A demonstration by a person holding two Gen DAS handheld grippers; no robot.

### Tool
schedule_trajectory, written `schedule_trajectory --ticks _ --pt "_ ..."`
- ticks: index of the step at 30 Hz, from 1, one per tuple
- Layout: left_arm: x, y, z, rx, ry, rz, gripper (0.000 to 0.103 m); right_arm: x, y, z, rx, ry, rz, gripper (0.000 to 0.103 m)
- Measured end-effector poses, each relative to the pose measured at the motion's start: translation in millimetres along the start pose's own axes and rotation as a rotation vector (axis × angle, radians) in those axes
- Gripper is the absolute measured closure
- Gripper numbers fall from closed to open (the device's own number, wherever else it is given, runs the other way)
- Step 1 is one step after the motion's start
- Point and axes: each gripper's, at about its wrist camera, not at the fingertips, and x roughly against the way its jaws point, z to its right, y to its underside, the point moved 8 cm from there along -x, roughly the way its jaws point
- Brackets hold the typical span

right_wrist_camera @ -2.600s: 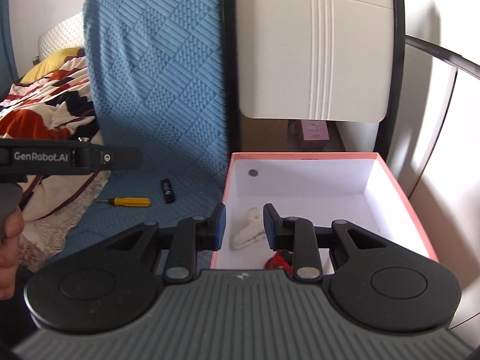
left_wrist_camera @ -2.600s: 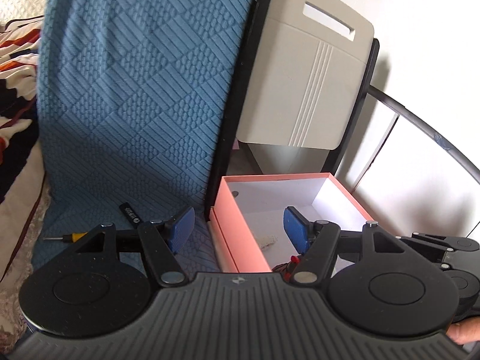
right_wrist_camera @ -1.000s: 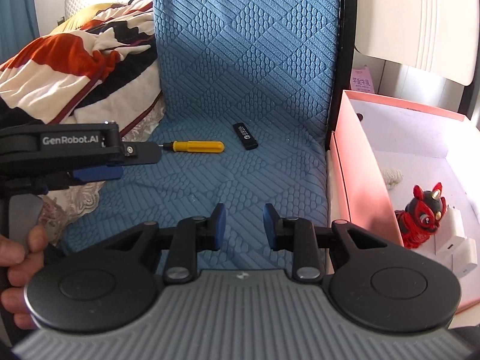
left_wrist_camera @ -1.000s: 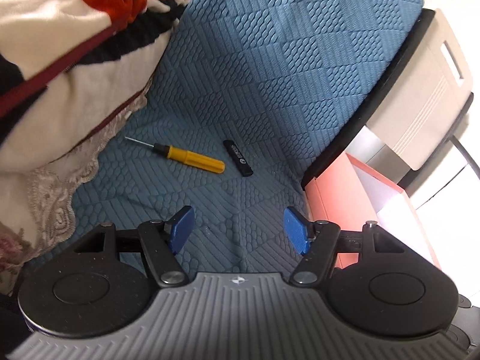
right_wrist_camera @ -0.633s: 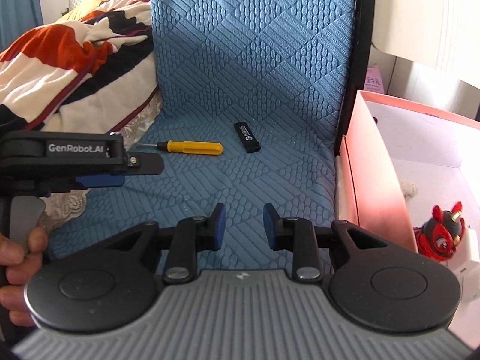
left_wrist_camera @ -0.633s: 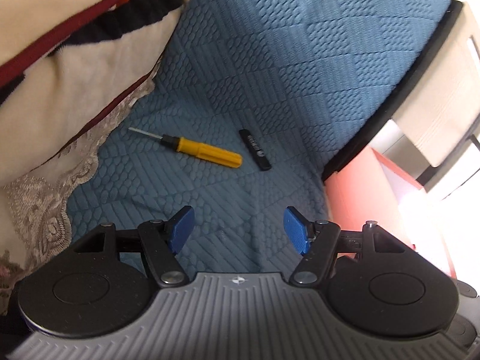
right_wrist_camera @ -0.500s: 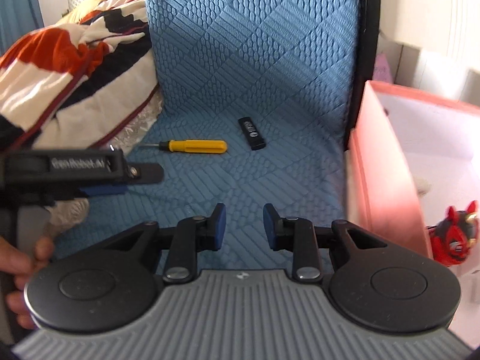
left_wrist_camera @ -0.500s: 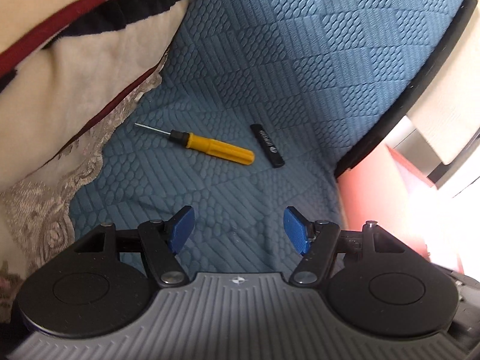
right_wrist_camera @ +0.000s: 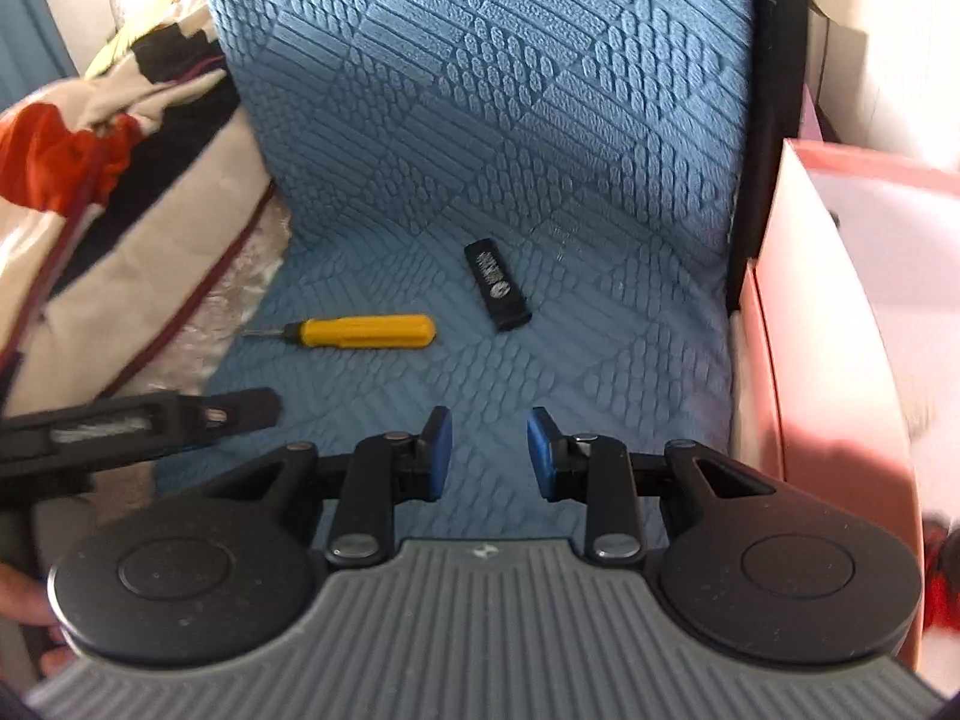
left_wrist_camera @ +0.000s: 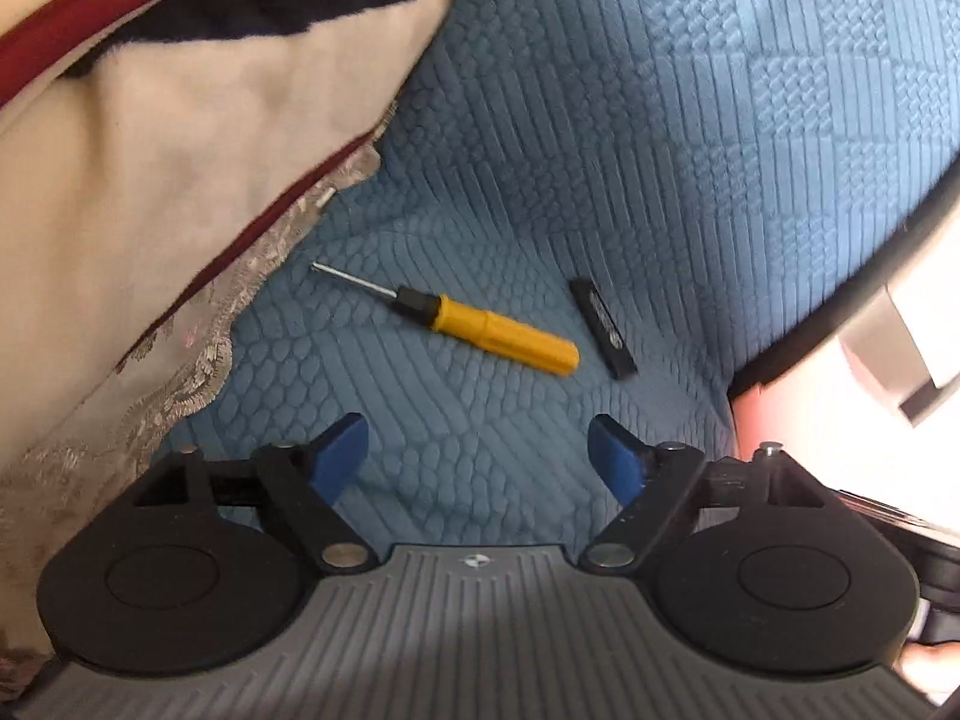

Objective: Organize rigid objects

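A yellow-handled screwdriver (left_wrist_camera: 489, 333) and a small black stick-shaped device (left_wrist_camera: 602, 328) lie side by side on the blue quilted seat cover (left_wrist_camera: 600, 150). My left gripper (left_wrist_camera: 477, 450) is wide open and empty, hovering just short of the screwdriver. My right gripper (right_wrist_camera: 489, 441) is partly open and empty, a short way before the black device (right_wrist_camera: 498, 285) and the screwdriver (right_wrist_camera: 360, 331). The left gripper's body (right_wrist_camera: 138, 420) shows at the left of the right wrist view. The pink box (right_wrist_camera: 840, 324) stands to the right of the seat.
A folded red, black and cream blanket (left_wrist_camera: 150, 120) with a lace edge lies at the seat's left. A black frame bar (right_wrist_camera: 762, 138) runs between seat and box. A red toy (right_wrist_camera: 942, 576) peeks out at the box's near end.
Both grippers have swung left, away from the box, and moved closer to the screwdriver and black device. Their jaw openings are unchanged.
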Motion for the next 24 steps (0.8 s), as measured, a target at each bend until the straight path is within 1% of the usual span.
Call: schedule_trajectory --ticks 2,4,6,9,12,15,16,17,19,23,24 --pt "-2.5 -2.1 3.9 -0.020 0.009 0.008 0.016 -11.3 -5.0 1.6 0.030 0.033 -0.005 0.072" --pt "-7.3 -4.5 6.6 -0.024 0.013 0.013 0.015 -22.4 -9.8 3.0 0.037 0.034 -0.015 0.071" --pt "-15.2 -7.4 4.4 0.007 0.022 0.007 0.015 -32.4 -15.1 3.0 0.044 0.024 -0.021 0.072" --pt "-29.4 -12.2 -0.2 0.080 0.055 -0.021 0.016 -44.0 -25.3 -1.7 0.082 0.005 -0.016 0.071" --pt "-41.3 -15.3 -2.5 0.119 0.073 -0.044 0.016 -54.6 -33.7 -10.7 0.130 -0.025 -0.013 0.071" --pt "-47.8 -17.7 -1.9 0.133 0.088 -0.051 0.016 -65.0 -39.2 -24.0 0.176 -0.087 -0.015 0.071" --pt "-48.9 -17.9 -1.1 0.133 0.091 -0.056 0.017 -68.0 -39.6 -27.9 0.196 -0.103 -0.015 0.068" --pt "-49.1 -18.2 -0.5 0.137 0.094 -0.057 0.017 -71.0 -39.6 -31.2 0.216 -0.113 -0.014 0.063" --pt "-49.6 -18.7 -0.8 0.128 0.082 -0.061 0.018 -77.1 -39.7 -36.0 0.251 -0.125 -0.011 0.062" --pt "-49.3 -21.1 -0.8 0.137 0.096 -0.058 0.019 -89.8 -41.2 -38.2 0.264 -0.169 -0.007 0.062" --pt "-49.0 -21.7 -1.7 0.135 0.089 -0.055 0.020 -92.4 -41.1 -38.7 0.265 -0.178 -0.008 0.062"
